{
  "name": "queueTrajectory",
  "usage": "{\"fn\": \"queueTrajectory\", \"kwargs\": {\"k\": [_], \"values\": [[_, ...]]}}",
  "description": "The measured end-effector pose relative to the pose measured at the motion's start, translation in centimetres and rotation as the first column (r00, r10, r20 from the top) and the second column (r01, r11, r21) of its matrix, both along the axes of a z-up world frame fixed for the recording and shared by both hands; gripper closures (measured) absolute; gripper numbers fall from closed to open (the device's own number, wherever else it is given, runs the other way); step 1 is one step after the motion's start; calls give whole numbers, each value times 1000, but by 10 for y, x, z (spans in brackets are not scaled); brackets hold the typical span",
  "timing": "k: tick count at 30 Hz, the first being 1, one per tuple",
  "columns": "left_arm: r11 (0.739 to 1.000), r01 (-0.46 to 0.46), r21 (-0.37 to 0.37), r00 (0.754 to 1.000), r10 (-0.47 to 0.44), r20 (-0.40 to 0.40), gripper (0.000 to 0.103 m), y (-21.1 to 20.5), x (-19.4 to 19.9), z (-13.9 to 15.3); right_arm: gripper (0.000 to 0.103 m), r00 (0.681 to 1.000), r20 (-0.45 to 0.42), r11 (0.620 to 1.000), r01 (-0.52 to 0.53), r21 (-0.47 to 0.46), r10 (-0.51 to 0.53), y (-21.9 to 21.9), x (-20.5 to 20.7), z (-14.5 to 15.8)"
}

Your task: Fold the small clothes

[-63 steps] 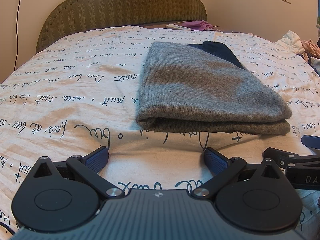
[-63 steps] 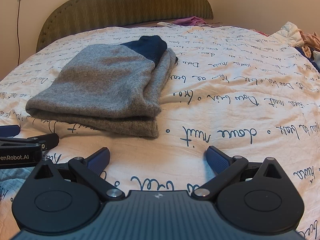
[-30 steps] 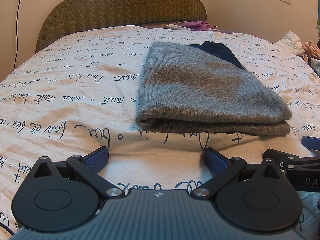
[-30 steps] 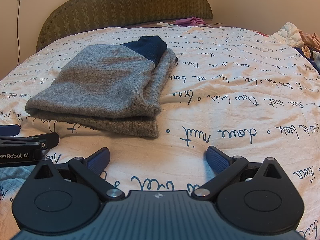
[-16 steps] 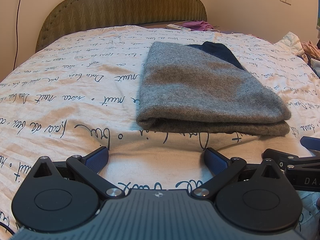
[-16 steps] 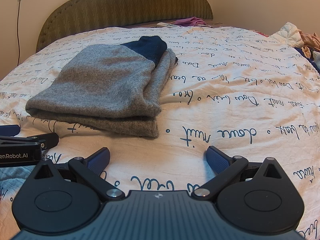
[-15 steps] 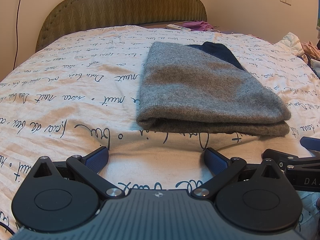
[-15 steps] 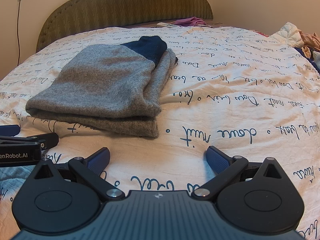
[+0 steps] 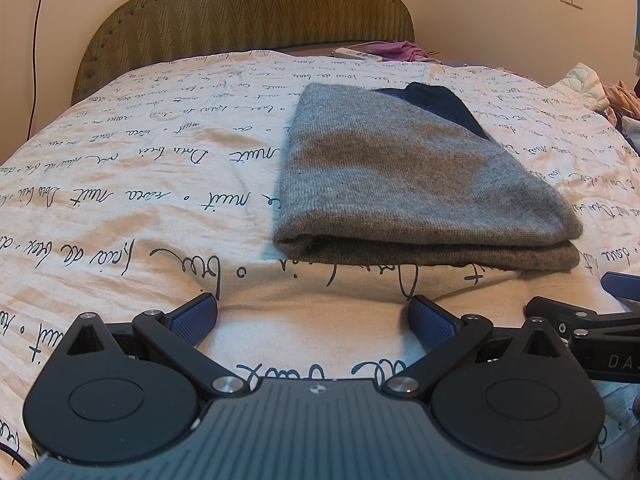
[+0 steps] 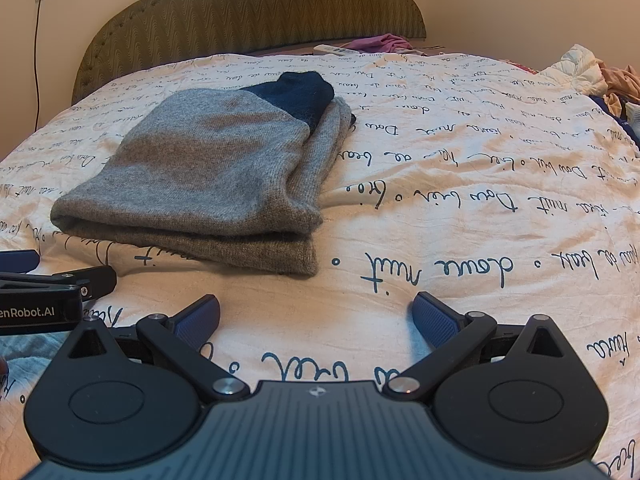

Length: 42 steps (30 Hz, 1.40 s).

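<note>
A folded grey garment (image 10: pixel 208 176) with a dark navy part (image 10: pixel 298 94) at its far end lies flat on the script-printed bedspread (image 10: pixel 460 184), toward the bed's left side; the right gripper (image 10: pixel 316 316) sits low near the bed's near edge, fingers spread wide and empty, well short of the garment; the left gripper (image 10: pixel 48 284) shows at the left edge, its jaw state unclear; a green headboard (image 10: pixel 248 12) stands behind.

Both wrist views sit low over the bed (image 9: pixel 120 184), facing the headboard (image 10: pixel 248 12), sharing the folded sweater (image 9: pixel 408 176).
</note>
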<state>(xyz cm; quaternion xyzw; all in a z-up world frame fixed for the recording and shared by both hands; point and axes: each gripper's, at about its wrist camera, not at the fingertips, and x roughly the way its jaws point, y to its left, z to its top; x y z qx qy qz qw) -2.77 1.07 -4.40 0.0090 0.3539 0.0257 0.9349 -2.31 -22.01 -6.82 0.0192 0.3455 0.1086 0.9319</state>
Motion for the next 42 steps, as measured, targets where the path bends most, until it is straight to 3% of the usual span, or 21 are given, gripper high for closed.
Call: {"fn": "queueTrajectory", "kwargs": {"k": [17,21,25,30,33,37,42], "values": [[1000,1,-2,1000,-1,-28,0,0,1,3,0,1000,0,1000,2,-5,-2,1,0,1],[998,-57,-12,997,56,-55,1,5,-10,17,0,999,-38,1000,8,5,-8,-4,-9,16],[998,-56,-12,998,55,-39,0,7,-33,34,0,999,-30,998,-20,51,22,-10,-28,35],[996,-15,-90,994,5,-108,0,8,-38,39,0,997,-72,999,-30,36,33,-6,-26,38],[995,-17,-100,996,8,-92,0,7,-38,40,0,995,-91,999,-33,39,36,-2,-23,34],[995,-13,-98,1000,12,-7,3,6,-47,43,0,995,-96,999,-30,40,34,0,-22,32],[998,30,-48,999,-32,-44,1,-3,-48,44,0,993,-113,998,-13,57,19,1,-18,32]]}}
